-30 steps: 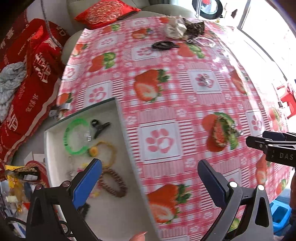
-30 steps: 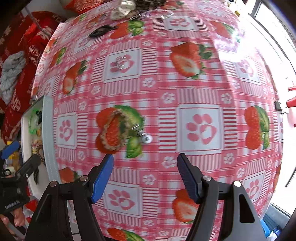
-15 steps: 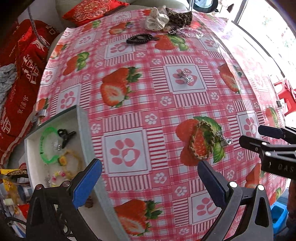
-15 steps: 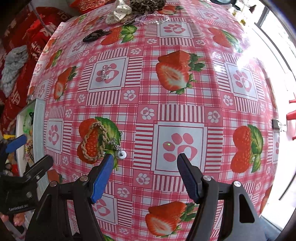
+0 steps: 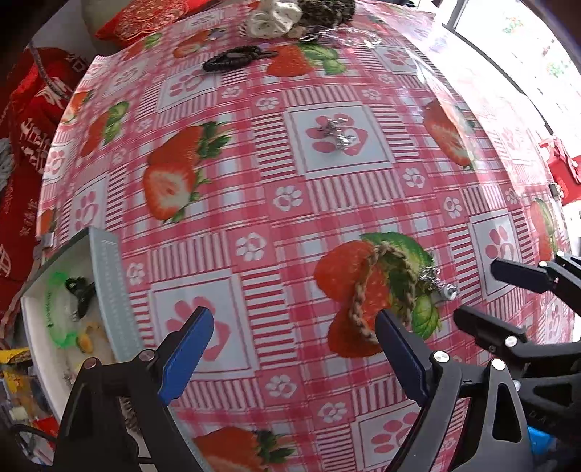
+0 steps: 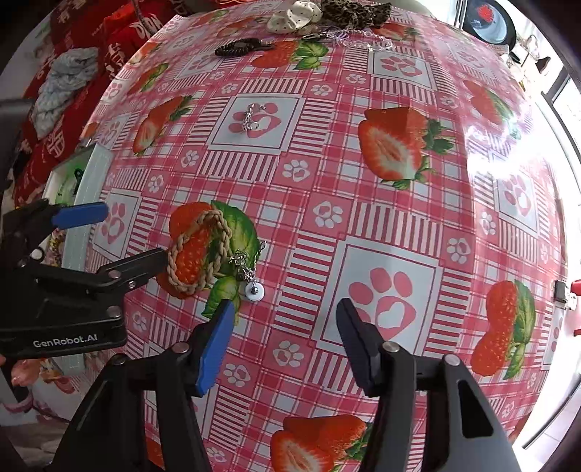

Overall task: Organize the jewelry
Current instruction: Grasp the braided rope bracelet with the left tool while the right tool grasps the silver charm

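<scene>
A braided tan rope bracelet point(image 5: 366, 290) with a small metal charm lies on the strawberry tablecloth; it also shows in the right wrist view point(image 6: 199, 250). My left gripper point(image 5: 294, 334) is open and empty, its right finger just at the bracelet's near edge. My right gripper point(image 6: 285, 319) is open and empty, just right of the bracelet. A white tray point(image 5: 109, 276) at the left holds a green bangle point(image 5: 54, 308), a black clip and other pieces. A silver trinket point(image 5: 337, 132) lies farther back.
At the far edge lie a black hair tie point(image 5: 232, 60), a white scrunchie point(image 5: 274, 20), a leopard scrunchie and a clear chain point(image 6: 363, 40). Red bags point(image 5: 25, 145) sit off the table's left side. The table edge runs along the right.
Both grippers have moved in toward the braided bracelet; the left gripper has left the tray and swung right. Both stay open. Nothing on the table has moved.
</scene>
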Action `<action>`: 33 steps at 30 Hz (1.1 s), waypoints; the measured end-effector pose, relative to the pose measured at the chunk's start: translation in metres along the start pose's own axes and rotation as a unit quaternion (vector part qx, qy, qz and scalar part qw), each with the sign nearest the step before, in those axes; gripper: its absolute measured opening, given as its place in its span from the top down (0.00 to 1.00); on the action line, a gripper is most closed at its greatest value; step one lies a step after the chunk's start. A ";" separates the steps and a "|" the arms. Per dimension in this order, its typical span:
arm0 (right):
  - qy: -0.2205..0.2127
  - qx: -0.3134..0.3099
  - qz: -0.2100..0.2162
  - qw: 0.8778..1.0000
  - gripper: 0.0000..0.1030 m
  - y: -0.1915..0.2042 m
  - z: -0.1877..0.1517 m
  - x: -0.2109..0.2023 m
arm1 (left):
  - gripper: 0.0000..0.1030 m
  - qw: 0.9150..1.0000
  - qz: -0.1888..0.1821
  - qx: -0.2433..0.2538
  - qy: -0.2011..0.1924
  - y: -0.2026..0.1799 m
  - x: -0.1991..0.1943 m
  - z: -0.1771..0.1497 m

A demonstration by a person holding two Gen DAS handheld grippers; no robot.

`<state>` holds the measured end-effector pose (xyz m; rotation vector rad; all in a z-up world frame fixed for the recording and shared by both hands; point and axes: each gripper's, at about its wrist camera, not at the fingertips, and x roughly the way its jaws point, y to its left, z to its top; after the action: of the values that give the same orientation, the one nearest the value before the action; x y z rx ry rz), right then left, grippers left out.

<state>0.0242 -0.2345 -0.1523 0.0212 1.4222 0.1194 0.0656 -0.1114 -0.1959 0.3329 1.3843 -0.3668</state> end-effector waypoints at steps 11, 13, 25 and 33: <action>-0.026 -0.044 -0.001 0.999 0.51 0.012 0.000 0.007 | 0.28 1.000 -0.014 0.010 -0.006 -0.014 0.013 0.001; -0.033 -0.056 -0.006 0.998 0.53 0.016 0.002 0.008 | 0.33 1.000 -0.015 0.012 -0.009 -0.014 0.012 0.001; -0.046 -0.082 -0.035 0.995 0.88 0.021 0.005 0.011 | 0.87 0.999 -0.039 0.012 -0.011 -0.018 0.005 0.003; -0.049 -0.043 -0.010 0.998 0.89 0.015 0.003 -0.002 | 0.87 0.998 -0.053 -0.004 -0.024 -0.005 -0.012 -0.006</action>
<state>0.0260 -0.2198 -0.1482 -0.0584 1.3171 0.1607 0.0561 -0.1123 -0.1848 0.2434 1.3594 -0.4540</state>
